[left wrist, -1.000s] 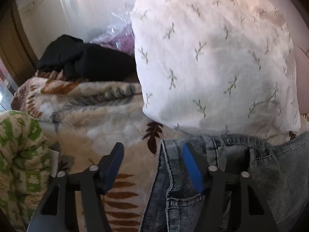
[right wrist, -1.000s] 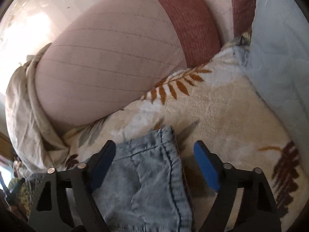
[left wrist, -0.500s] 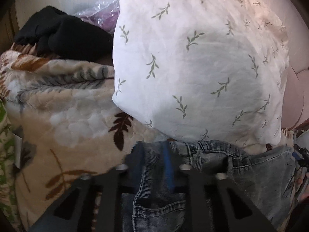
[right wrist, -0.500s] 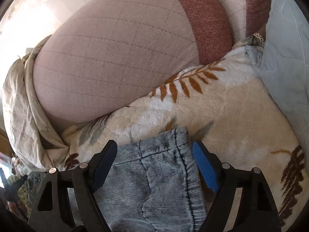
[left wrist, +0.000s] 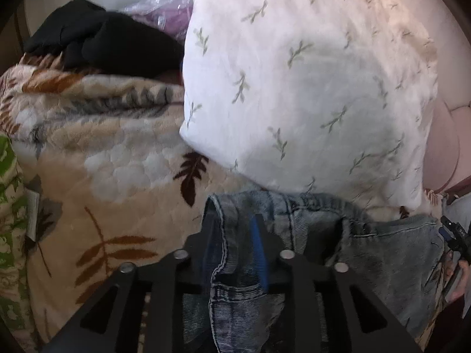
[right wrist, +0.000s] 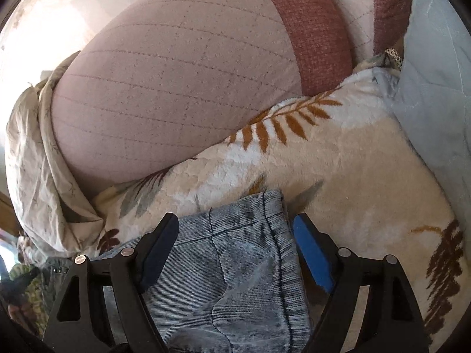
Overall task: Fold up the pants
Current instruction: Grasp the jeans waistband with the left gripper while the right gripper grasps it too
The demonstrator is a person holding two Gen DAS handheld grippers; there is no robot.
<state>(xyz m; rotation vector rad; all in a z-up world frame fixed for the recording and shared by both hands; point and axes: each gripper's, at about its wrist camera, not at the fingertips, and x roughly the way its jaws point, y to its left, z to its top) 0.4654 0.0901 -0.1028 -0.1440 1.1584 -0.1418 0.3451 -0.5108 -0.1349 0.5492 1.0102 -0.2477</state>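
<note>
Straight ahead of the left tongs (left wrist: pixel 232 235) a white leaf-print pillow (left wrist: pixel 309 88) bulges down to the jeans' waistband (left wrist: pixel 294 206), closing that way. To their left the fleece blanket (left wrist: pixel 117 161) lies bare, up to a black garment (left wrist: pixel 103 44) beyond. Ahead of the right tongs (right wrist: pixel 235 232) a pink cushion (right wrist: pixel 176 88) blocks passage; to their right, open blanket runs to a pale blue quilt (right wrist: pixel 435 88).

Left gripper (left wrist: pixel 232 236) pointed steeply down, jaws narrow and opening, fold of jeans waistband (left wrist: pixel 294 206) between blue pads, contact blurred. Right gripper (right wrist: pixel 235 229) pointed steeply down, jaws wide apart, straddling jeans hem (right wrist: pixel 247 206), pads off cloth on both sides. Part of hand (left wrist: pixel 456 276) visible at right edge of left wrist view.
</note>
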